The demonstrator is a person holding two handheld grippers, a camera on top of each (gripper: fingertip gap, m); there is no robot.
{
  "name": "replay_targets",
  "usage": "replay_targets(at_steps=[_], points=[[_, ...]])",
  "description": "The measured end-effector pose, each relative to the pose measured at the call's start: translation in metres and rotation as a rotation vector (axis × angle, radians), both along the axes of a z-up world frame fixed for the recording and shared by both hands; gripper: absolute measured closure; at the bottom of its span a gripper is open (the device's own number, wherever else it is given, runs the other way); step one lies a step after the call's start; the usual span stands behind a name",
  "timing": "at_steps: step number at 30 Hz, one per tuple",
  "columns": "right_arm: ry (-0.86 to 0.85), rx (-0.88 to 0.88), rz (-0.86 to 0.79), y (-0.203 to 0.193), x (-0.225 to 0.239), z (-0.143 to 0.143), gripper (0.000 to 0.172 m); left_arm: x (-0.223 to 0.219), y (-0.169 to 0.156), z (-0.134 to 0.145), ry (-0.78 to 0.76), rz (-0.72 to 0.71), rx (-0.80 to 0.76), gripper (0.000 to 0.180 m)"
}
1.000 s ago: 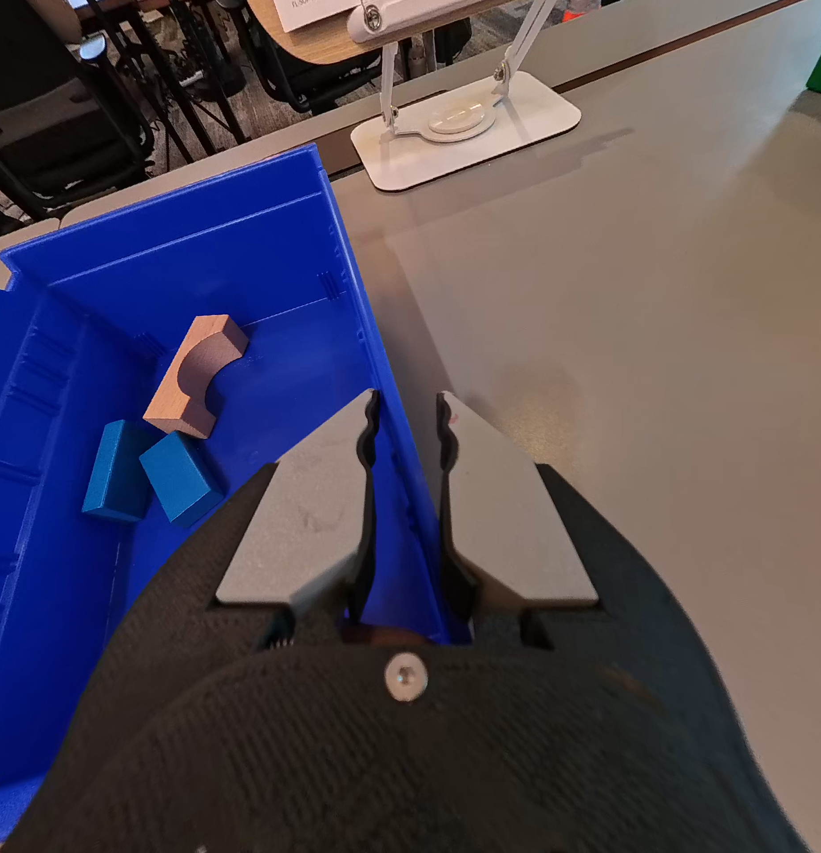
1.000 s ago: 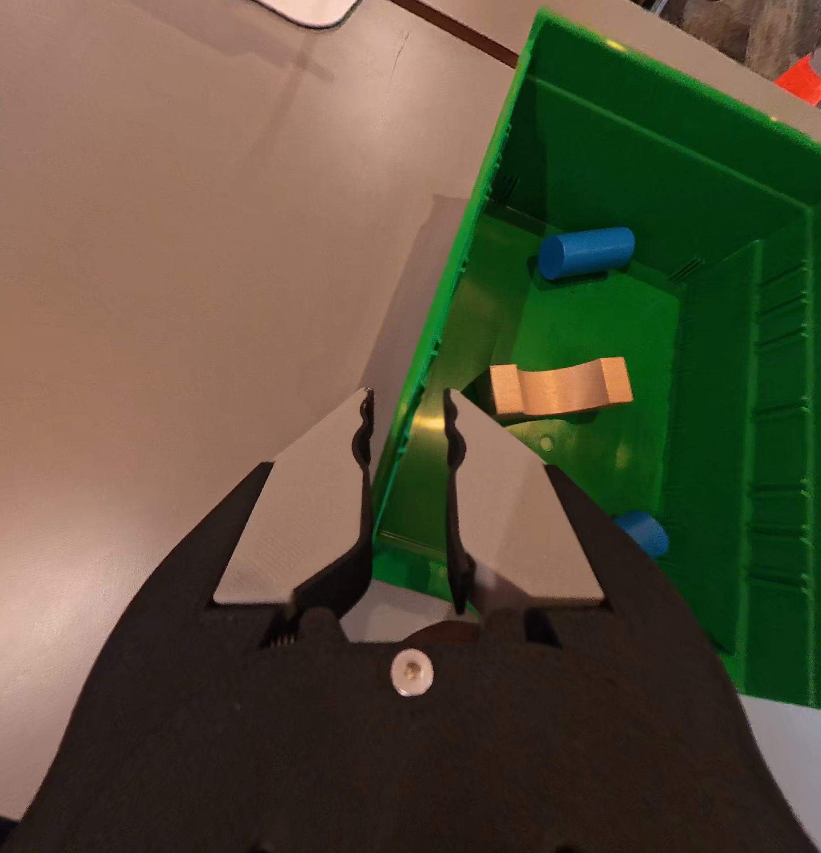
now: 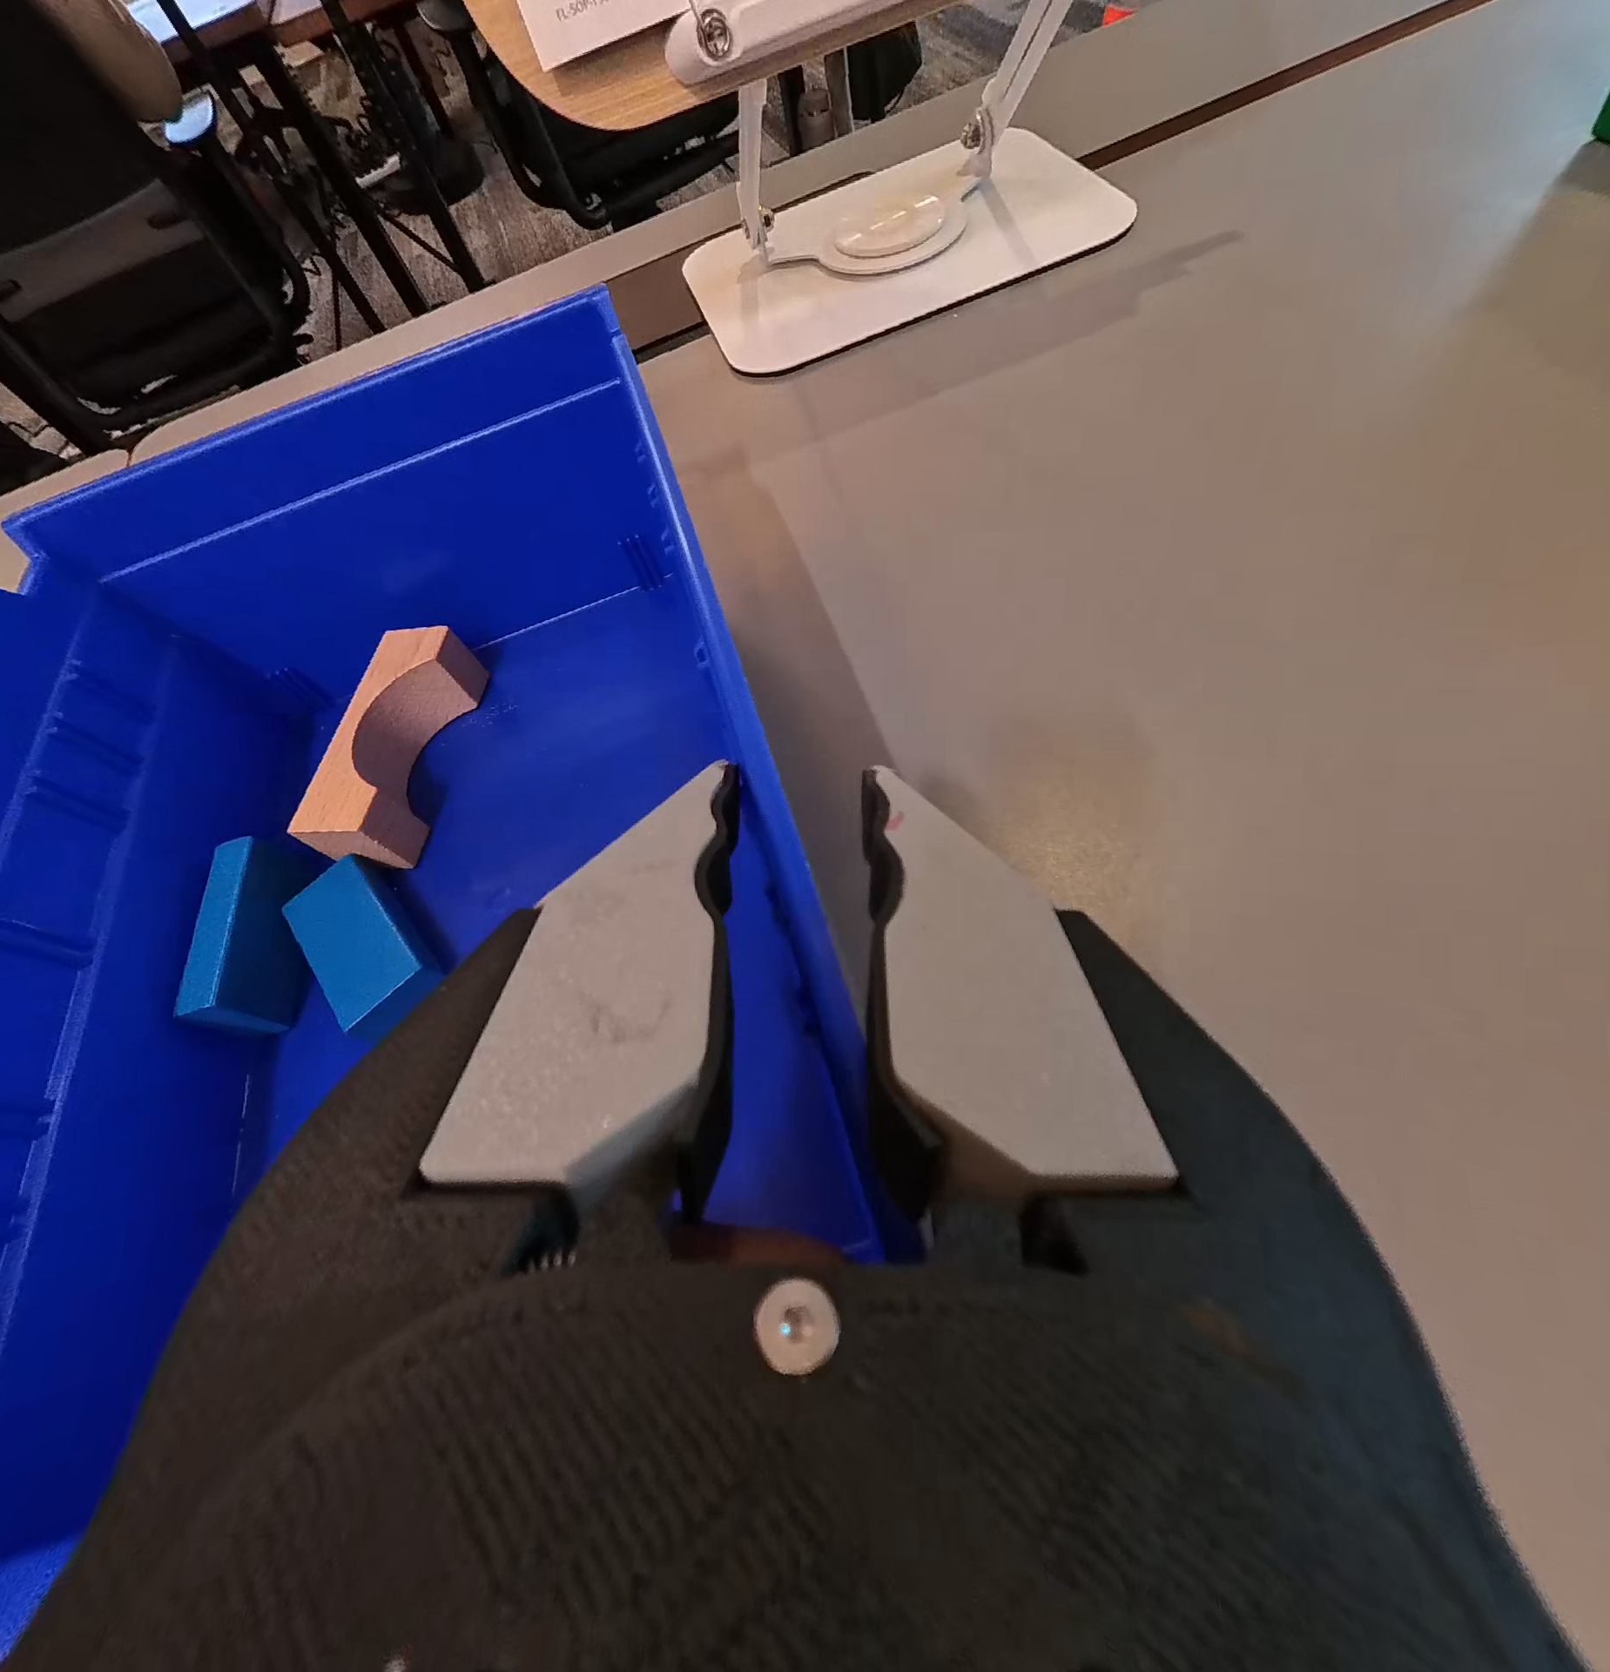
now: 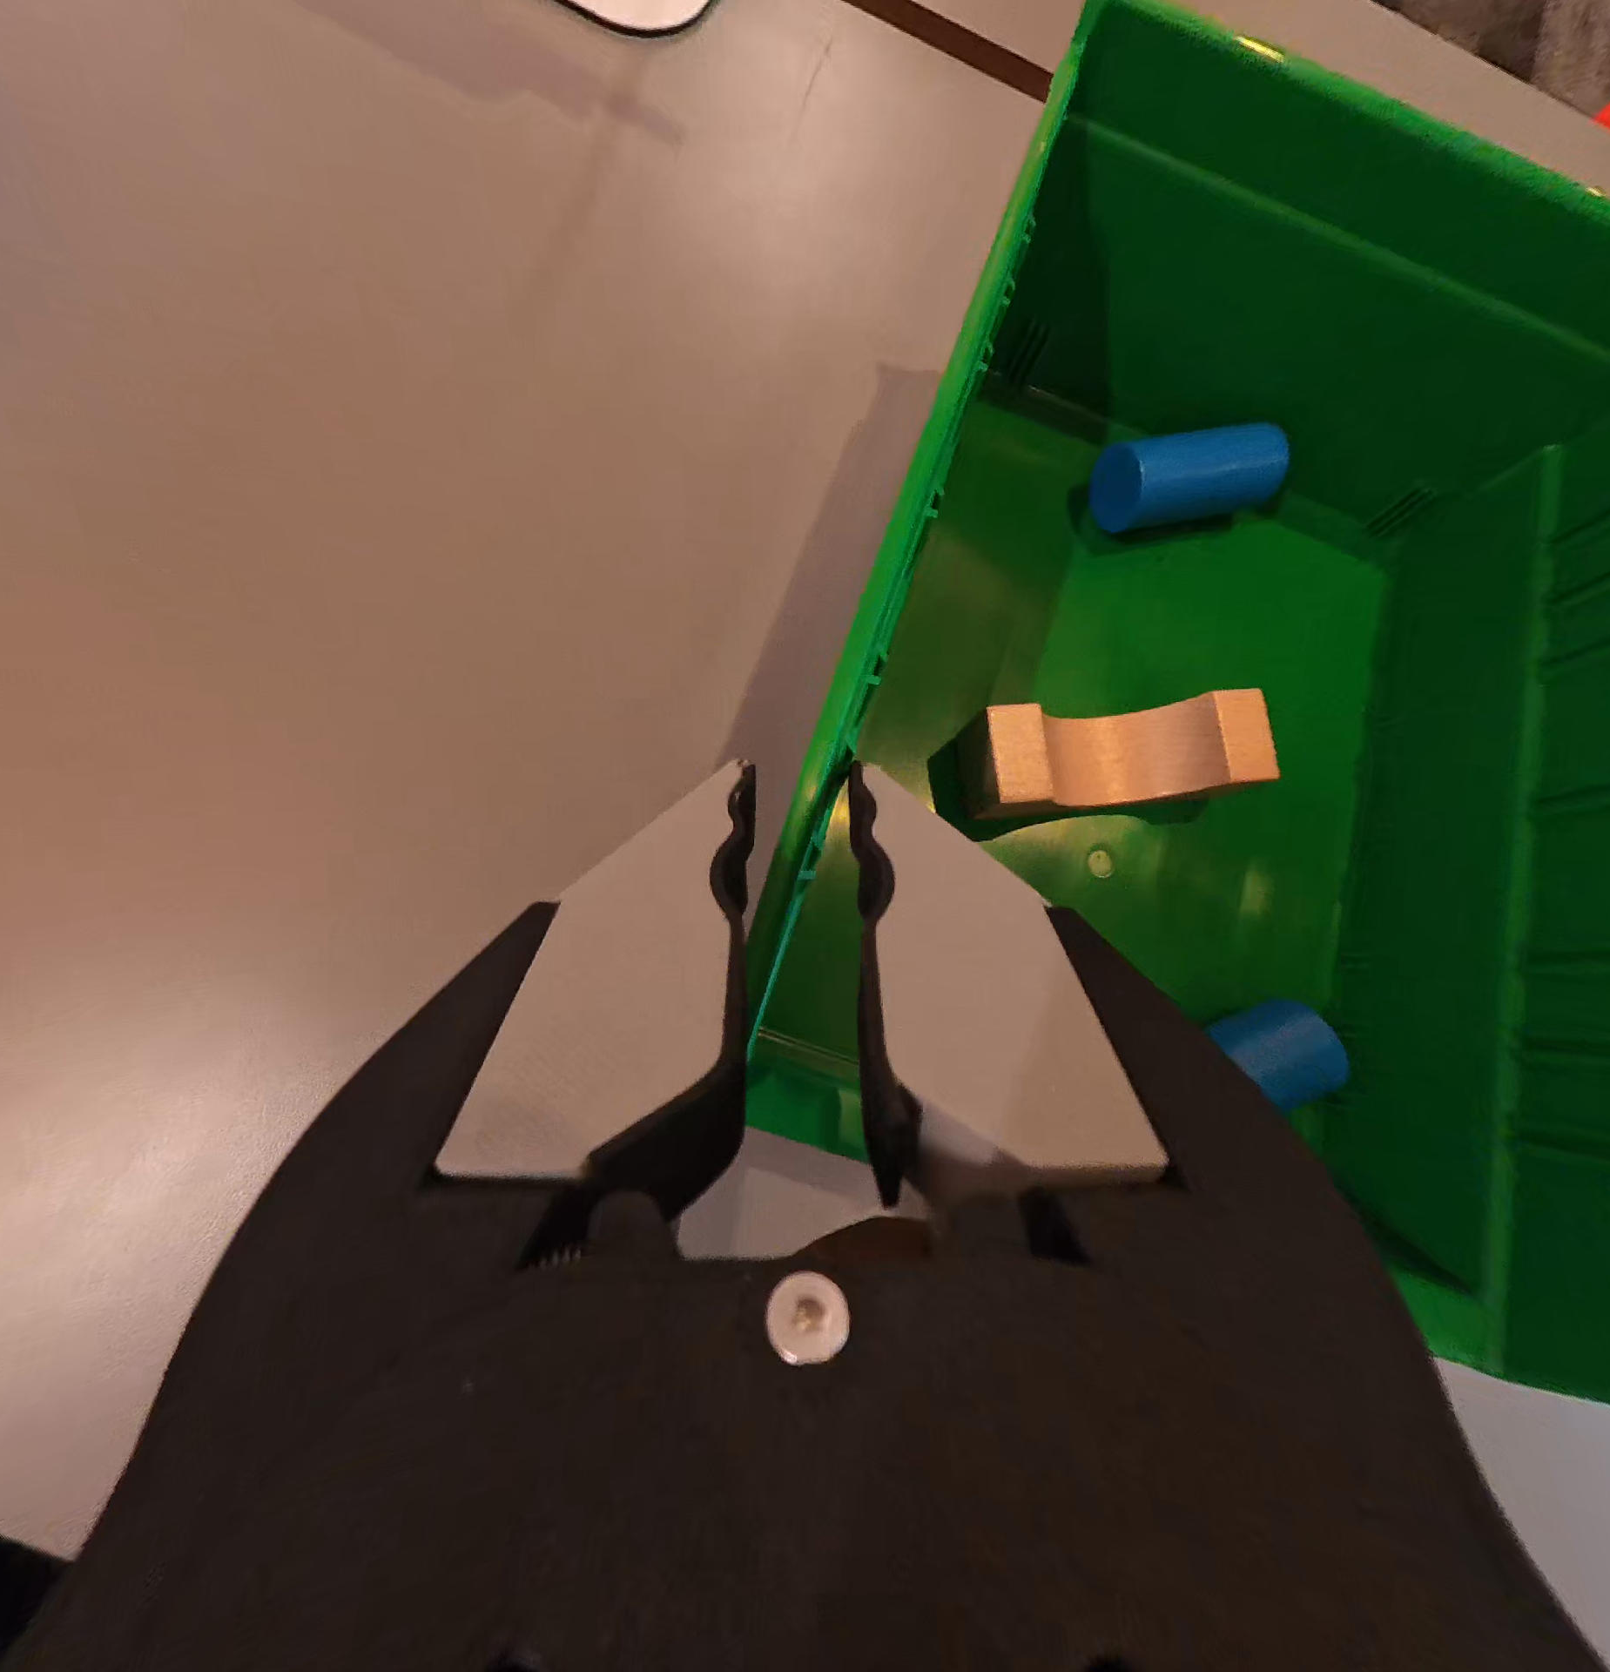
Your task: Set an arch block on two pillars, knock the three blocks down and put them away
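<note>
— Blocks first: where are they?
— Binned. One wooden arch block [image 3: 389, 746] and two blue rectangular blocks [image 3: 240, 936] lie in the blue bin [image 3: 349, 434]; one wooden arch [image 4: 1127, 751] and two blue cylinders [image 4: 1190, 475] lie in the green bin [image 4: 1326, 181].
— And the grippers?
— Left gripper [image 3: 799, 787] straddles the blue bin's side wall, narrowly parted, not visibly pinching. Right gripper [image 4: 801, 783] straddles the green wall, nearly closed; contact I can't tell. Likely positioned to hold or shift the bins.

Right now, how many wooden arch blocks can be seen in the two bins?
2: one arch block in the blue bin, one arch block in the green bin. More may hide behind the grippers.
</note>
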State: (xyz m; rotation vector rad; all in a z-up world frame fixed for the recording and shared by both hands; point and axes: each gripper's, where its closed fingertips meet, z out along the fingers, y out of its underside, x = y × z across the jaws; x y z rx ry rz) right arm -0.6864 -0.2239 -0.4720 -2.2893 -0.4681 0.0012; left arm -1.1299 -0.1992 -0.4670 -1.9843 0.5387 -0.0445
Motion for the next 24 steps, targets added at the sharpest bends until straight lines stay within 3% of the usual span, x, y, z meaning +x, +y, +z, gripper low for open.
replay_targets(at_steps=[4,8,15,20,24], points=[[-0.032,0.001,0.0,0.0,0.0,0.0,0.153,-0.001,0.0,0.0,0.039,0.006,0.006,0.157],[-0.044,-0.011,0.018,-0.002,-0.009,-0.002,0.14,0.002,-0.002,-0.001,0.085,0.005,0.007,0.156],[-0.059,-0.011,0.04,-0.003,-0.017,-0.001,0.13,0.009,-0.005,-0.001,0.052,-0.02,-0.012,0.149],[-0.003,0.058,0.041,-0.007,-0.017,0.022,0.139,0.013,-0.009,0.006,-0.016,-0.055,-0.017,0.14],[0.04,0.201,0.05,-0.008,-0.028,0.057,0.131,0.013,-0.011,0.019,-0.046,-0.049,0.024,0.14]])
